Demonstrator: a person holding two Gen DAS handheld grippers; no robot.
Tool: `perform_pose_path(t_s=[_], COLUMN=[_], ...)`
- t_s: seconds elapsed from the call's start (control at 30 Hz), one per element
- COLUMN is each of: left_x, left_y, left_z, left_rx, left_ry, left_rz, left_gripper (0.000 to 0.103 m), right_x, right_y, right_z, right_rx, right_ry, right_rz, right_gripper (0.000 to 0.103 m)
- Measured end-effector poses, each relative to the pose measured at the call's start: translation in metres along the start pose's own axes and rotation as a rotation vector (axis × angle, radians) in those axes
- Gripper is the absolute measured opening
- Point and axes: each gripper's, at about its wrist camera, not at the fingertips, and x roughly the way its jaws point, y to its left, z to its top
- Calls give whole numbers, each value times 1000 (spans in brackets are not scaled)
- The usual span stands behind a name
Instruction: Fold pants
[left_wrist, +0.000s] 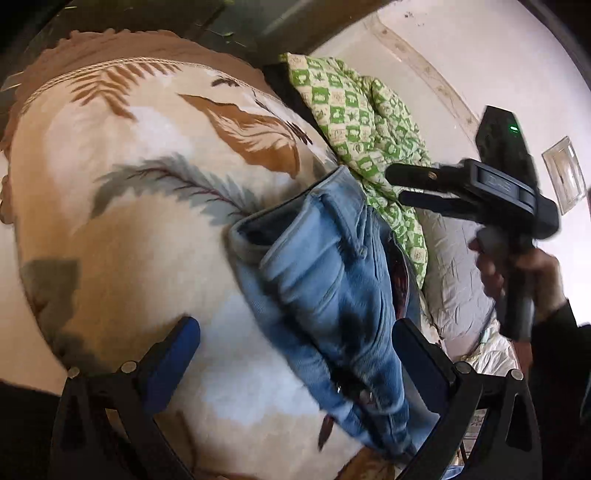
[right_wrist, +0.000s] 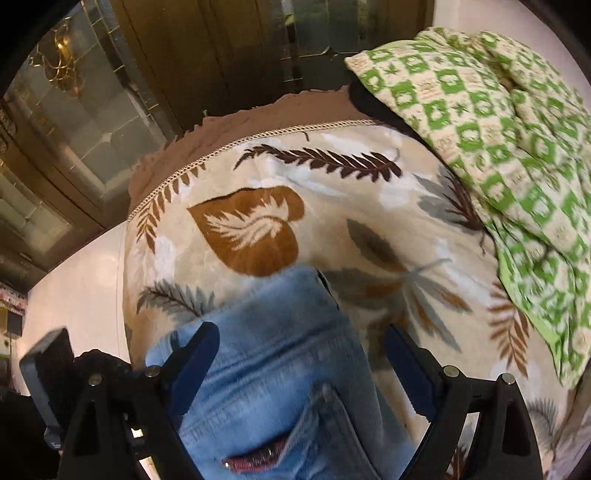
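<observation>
1. Hard to read bits first: the jeans (left_wrist: 325, 280) are bunched and motion-blurred, and their lower end runs out of frame between the left gripper's (left_wrist: 295, 354) fingers, so I can't tell how many layers there are. A dark red patch (right_wrist: 255, 461) near the waist is too smeared to name.
2. The left gripper is spread wide, holding nothing, with the denim passing under it on the leaf-print blanket (left_wrist: 147, 229).
3. Only the left view shows the right gripper (left_wrist: 397, 184) from outside: raised beside the jeans, fingers close together but with a slim gap, nothing between them. In its own view the fingers (right_wrist: 195, 362) look wide apart over the jeans (right_wrist: 273, 362).
4. Left view also shows a grey pillow (left_wrist: 454, 273) by the white wall (left_wrist: 461, 48).
5. Green checked quilt (right_wrist: 498, 140) lies along the blanket's (right_wrist: 332, 221) edge; the right view adds a glass-fronted wooden cabinet (right_wrist: 81, 122).
</observation>
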Motion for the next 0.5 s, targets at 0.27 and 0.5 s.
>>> perform_pose_path(t_s=[0.27,0.5], left_x=[29,43], left_y=[-11,-17], left_z=[25,25], left_rx=[-7,49], left_ry=[29,31], left_rz=[36,26], left_gripper=[103,103], right_x=[8,32], right_y=[-5,-19], right_z=[7,21], right_rx=[16,81], right_ry=[9,68], right_rz=[16,32], right_gripper=[92,92])
